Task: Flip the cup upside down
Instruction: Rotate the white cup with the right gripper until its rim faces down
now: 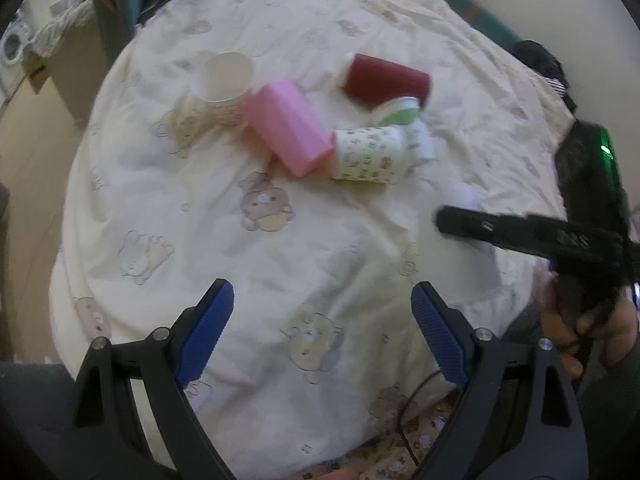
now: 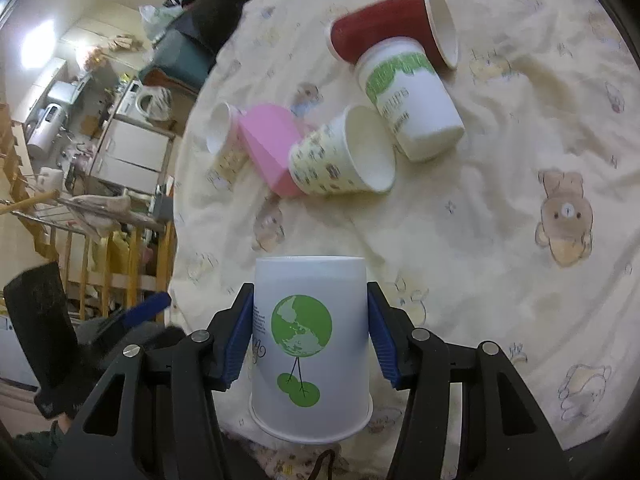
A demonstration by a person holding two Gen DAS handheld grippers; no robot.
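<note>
Your right gripper (image 2: 310,336) clamps the white paper cup with a green globe print (image 2: 310,344) above the cream bear-print bedsheet (image 2: 500,240); your left gripper (image 1: 322,320) stands wide, holding nothing.

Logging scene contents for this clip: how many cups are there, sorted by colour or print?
White cup with green globe print, held in the right gripper: 1
White cup with green band: 1
Cream patterned cups: 2
Red cup: 1
Pink cup: 1
Total: 6
</note>
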